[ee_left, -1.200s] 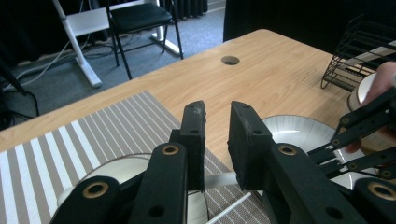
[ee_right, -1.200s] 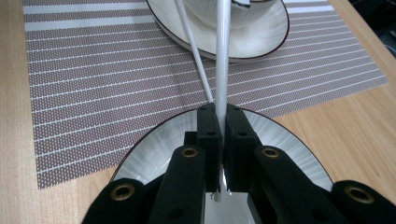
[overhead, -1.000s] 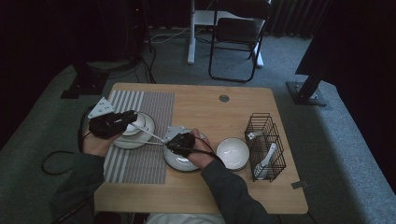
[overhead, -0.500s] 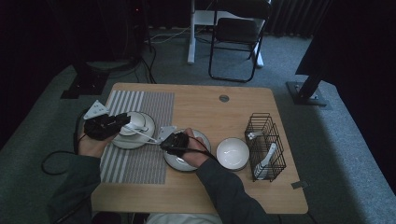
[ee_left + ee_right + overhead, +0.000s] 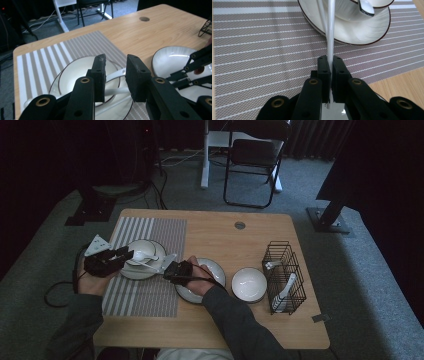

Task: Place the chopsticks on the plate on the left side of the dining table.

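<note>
My right claw (image 5: 330, 65) pinches the long white ceramic spoon's handle (image 5: 330, 37); its bowl end is cut off ahead, over the white bowl on its brown-rimmed plate (image 5: 359, 32). My left claw (image 5: 115, 72), jaws just widened, holds nothing above that bowl.

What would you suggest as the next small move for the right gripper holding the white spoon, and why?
Probably lower the right gripper a little so the white spoon settles into the bowl, then release. Its jaws are shut on the handle, whose far end already reaches over the bowl on the plate. The left gripper, whose jaws have just been opening, stands open above the handle, pressing nothing.
</note>
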Motion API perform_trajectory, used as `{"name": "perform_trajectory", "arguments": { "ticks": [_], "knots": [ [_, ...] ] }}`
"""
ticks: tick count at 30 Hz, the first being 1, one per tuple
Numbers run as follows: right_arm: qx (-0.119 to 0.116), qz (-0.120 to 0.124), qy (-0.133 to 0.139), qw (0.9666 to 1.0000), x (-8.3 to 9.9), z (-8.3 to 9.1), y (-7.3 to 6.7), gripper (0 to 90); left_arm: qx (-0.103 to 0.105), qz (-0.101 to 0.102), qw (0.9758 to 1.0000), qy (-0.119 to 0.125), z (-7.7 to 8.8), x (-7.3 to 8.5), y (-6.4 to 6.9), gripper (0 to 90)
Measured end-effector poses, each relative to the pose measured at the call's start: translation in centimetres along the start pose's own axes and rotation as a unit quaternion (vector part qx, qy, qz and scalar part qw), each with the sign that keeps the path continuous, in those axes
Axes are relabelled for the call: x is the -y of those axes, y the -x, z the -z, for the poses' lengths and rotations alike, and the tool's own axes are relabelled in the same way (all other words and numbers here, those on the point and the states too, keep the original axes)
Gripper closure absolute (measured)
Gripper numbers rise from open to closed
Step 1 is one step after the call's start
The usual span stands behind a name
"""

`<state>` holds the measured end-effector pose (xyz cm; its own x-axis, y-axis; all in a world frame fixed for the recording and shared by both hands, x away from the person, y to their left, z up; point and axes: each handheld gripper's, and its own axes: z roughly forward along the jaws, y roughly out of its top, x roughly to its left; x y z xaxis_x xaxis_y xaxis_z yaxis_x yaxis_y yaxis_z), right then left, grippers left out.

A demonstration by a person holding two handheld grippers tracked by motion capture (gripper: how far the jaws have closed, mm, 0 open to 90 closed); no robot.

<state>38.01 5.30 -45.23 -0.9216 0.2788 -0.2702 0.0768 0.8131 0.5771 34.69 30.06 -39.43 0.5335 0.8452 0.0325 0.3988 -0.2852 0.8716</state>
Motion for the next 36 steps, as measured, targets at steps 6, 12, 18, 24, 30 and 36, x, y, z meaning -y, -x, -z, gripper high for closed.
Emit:
{"name": "perform_trajectory", "arguments": {
  "ticks": [6, 12, 18, 24, 30, 36],
  "knots": [
    [-0.003, 0.019, -0.006, 0.9998, -0.8, -1.0, 0.1, 86.9, -0.005, 0.016, 0.9999, -0.002, 0.4, 1.1, -0.7, 69.8],
    [-0.012, 0.027, -0.021, 0.9993, -1.4, -2.3, -0.1, 86.8, -0.008, 0.018, 0.9998, -0.001, 0.6, 1.2, -1.0, 69.8],
    [-0.018, 0.034, -0.031, 0.9988, -1.7, -3.2, -0.2, 86.8, -0.008, 0.021, 0.9997, 0.000, 0.6, 1.2, -1.1, 69.8],
    [-0.022, 0.037, -0.039, 0.9983, -1.9, -3.7, -0.3, 86.8, -0.008, 0.019, 0.9998, -0.006, 0.3, 1.3, -1.0, 69.8],
    [-0.026, 0.036, -0.044, 0.9980, -2.1, -4.4, -0.4, 86.8, -0.016, 0.021, 0.9995, -0.016, 0.2, 1.8, -1.4, 70.0],
    [-0.024, 0.039, -0.053, 0.9975, -2.2, -4.8, -0.2, 86.6, -0.018, 0.028, 0.9994, -0.014, 0.4, 2.1, -1.7, 70.1]
  ]
}}
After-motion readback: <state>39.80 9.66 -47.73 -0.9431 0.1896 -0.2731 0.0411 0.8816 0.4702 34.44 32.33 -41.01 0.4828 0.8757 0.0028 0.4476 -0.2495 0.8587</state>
